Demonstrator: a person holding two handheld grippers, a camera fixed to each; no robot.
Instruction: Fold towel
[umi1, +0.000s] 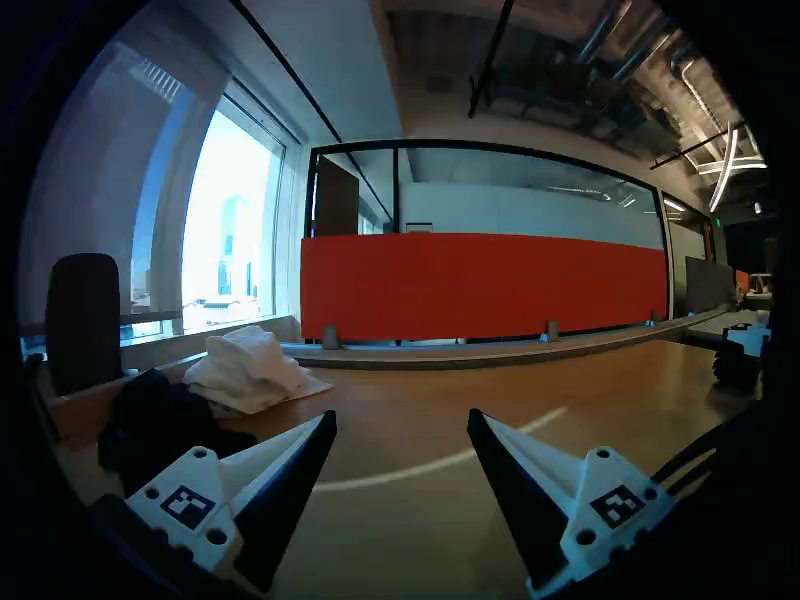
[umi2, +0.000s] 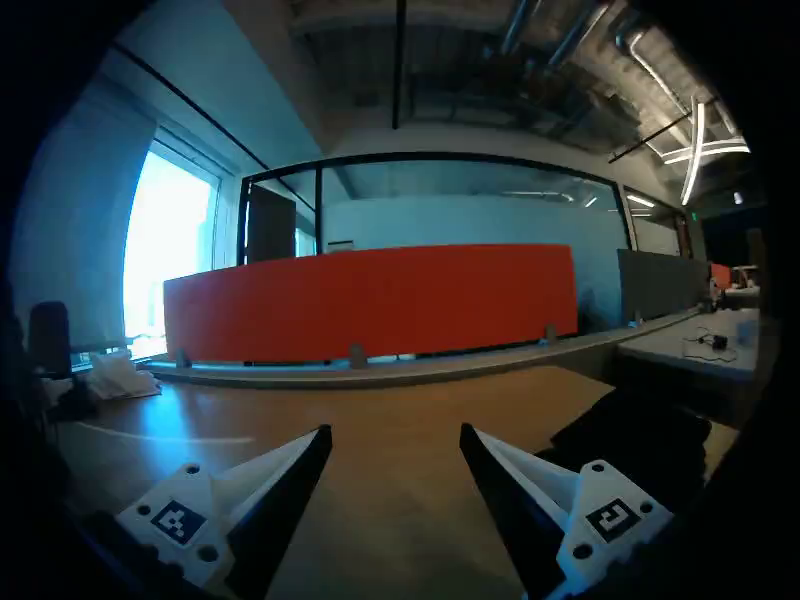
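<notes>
Towel (umi1: 248, 368): white, crumpled heap on table (umi1: 420, 500), far-left side, nr window (umi1: 230, 240).
Dark heap (umi1: 160, 425): just beside towel, partly cut off by gripper finger; couldn't tell what it was.
Left gripper (umi1: 400, 420): fingers wide apart, nothing held, over bare table.
Right gripper (umi2: 395, 432): same, wide apart, nothing held.

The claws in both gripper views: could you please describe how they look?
The left claw and right claw look alike: two tapering, pointed fingers, white outside and black on the inner faces. Each finger base carries a square black-and-white marker and small round holes.
</notes>
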